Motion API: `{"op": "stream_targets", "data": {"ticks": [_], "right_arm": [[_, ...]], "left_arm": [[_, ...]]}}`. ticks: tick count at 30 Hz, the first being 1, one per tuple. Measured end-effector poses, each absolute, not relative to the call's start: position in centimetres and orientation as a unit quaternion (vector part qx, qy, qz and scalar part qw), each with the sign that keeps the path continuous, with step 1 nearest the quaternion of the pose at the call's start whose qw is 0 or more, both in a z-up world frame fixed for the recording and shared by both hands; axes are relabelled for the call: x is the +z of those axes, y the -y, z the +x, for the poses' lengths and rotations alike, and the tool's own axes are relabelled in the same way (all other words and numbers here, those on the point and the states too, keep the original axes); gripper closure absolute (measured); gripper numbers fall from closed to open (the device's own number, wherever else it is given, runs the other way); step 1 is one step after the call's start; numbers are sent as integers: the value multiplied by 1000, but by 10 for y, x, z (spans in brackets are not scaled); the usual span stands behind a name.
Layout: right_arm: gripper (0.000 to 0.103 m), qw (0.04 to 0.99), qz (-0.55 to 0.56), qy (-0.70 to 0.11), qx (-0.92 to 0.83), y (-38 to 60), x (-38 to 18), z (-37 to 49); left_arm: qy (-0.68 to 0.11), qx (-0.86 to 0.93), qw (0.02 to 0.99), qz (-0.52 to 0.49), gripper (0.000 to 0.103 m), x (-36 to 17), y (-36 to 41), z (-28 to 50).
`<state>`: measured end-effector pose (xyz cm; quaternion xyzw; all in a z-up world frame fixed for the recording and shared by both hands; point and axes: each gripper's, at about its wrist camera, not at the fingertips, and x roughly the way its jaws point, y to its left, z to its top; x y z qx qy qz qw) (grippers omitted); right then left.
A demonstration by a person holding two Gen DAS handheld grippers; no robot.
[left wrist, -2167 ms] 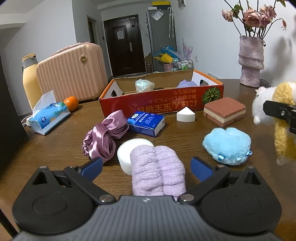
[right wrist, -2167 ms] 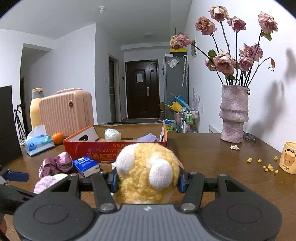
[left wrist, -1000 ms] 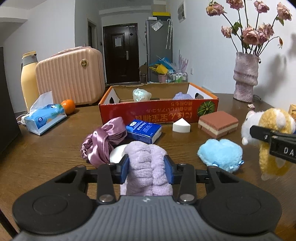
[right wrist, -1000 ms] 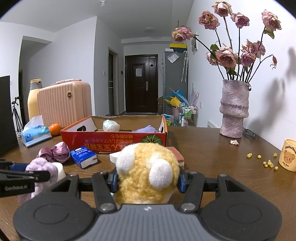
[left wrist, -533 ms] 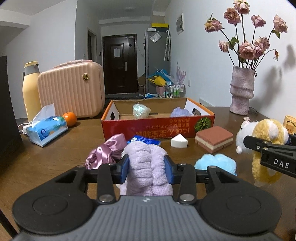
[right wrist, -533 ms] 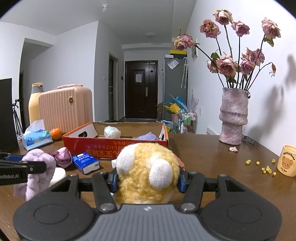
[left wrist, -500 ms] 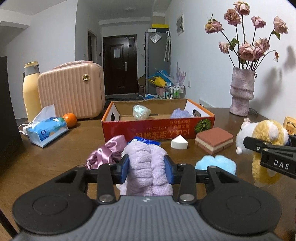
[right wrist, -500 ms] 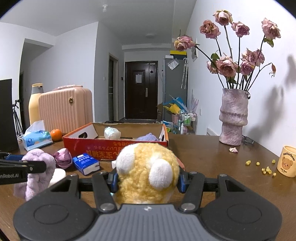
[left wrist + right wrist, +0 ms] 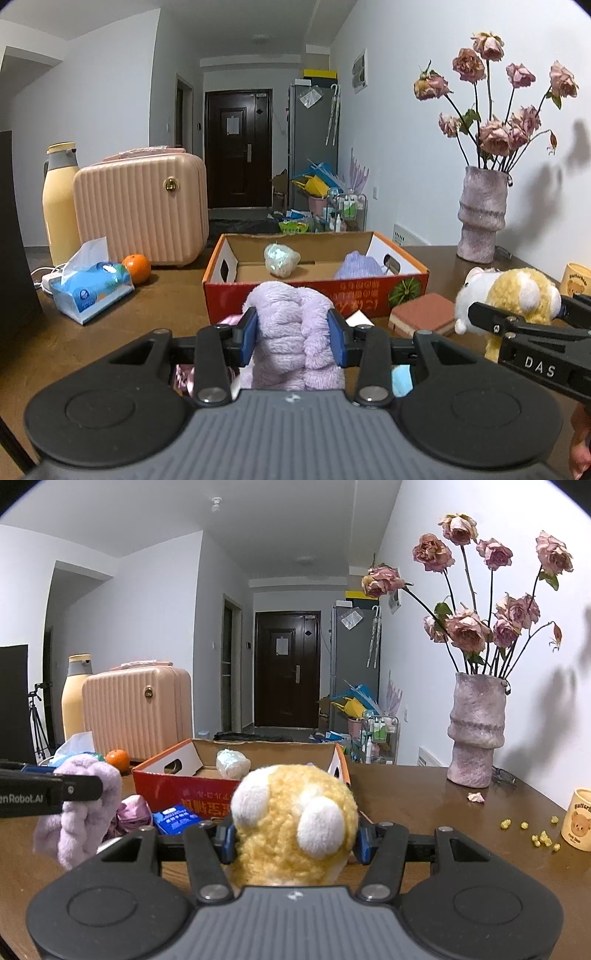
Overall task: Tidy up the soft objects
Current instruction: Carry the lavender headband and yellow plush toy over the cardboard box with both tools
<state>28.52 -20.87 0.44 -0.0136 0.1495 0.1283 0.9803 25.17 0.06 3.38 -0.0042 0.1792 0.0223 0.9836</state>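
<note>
The big brown table (image 9: 173, 295) holds an open red box (image 9: 314, 291), and two soft things already lie inside it, likely because the box is where soft things go. In front of the box, the left gripper (image 9: 293, 334) has its jaws squeezed on a fluffy purple headband (image 9: 291, 332), held up off the table, ready to go in. To the right of the box, the right gripper (image 9: 295, 836) has its jaws clamped on a yellow plush toy (image 9: 295, 823), held up too.
</note>
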Motion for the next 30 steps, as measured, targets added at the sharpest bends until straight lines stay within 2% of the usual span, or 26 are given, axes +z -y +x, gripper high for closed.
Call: {"op": "stream_targets", "data": {"ticks": [30], "right_arm": [[48, 982, 4, -124, 140, 165, 28, 368]], "left_arm": [[-147, 26, 988, -49, 63, 64, -30, 338]]}}
